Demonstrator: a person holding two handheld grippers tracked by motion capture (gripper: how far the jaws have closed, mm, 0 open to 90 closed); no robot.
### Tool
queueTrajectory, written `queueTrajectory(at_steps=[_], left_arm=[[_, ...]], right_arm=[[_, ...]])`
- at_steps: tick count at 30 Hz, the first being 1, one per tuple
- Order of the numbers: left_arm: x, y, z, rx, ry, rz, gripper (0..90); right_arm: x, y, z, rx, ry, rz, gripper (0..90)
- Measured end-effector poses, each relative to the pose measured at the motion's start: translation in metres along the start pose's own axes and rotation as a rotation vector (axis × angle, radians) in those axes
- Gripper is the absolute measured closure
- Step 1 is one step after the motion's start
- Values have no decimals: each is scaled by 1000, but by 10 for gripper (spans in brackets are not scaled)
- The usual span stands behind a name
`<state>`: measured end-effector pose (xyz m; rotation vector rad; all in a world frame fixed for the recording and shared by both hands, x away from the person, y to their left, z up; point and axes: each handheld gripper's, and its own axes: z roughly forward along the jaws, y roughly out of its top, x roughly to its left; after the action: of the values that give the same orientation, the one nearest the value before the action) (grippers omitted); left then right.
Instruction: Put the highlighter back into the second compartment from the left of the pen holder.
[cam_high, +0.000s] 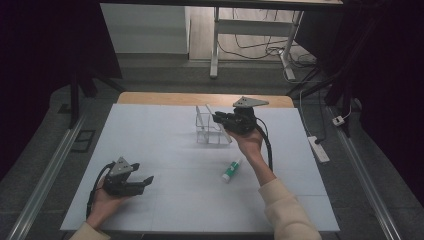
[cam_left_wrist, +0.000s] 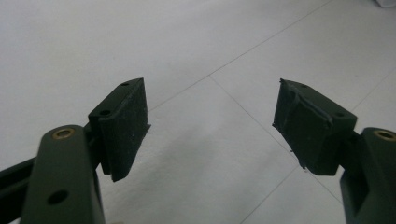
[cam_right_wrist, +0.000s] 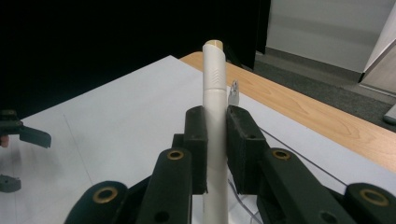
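Right tongs (cam_right_wrist: 215, 149) clamp a white tube-like stick (cam_right_wrist: 215, 88) above the clear plastic organizer (cam_high: 210, 127) at the far side of the white surface (cam_high: 165, 150). Left tongs (cam_left_wrist: 210, 126) gape wide near the front edge. A green-capped tube (cam_high: 231, 170) lies between them. Dark curtains, cables and table legs stand beyond.

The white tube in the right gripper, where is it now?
The white tube stands upright, clamped in the right gripper, above the clear box at the table's far side.

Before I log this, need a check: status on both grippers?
Left gripper open, nothing held. Right gripper shut on white tube above clear box. Green-capped tube lying aside.
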<state>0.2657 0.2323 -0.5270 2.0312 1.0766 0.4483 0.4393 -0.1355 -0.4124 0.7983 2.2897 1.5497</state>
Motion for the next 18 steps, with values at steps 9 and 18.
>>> queueTrajectory(at_steps=[9,18], left_arm=[[0,0,0,1,1,1,262],[0,0,0,2,0,2,262]], right_arm=[[-3,5,4,-34,-3,18,778],[-10,9,8,-57,-21,36,778]])
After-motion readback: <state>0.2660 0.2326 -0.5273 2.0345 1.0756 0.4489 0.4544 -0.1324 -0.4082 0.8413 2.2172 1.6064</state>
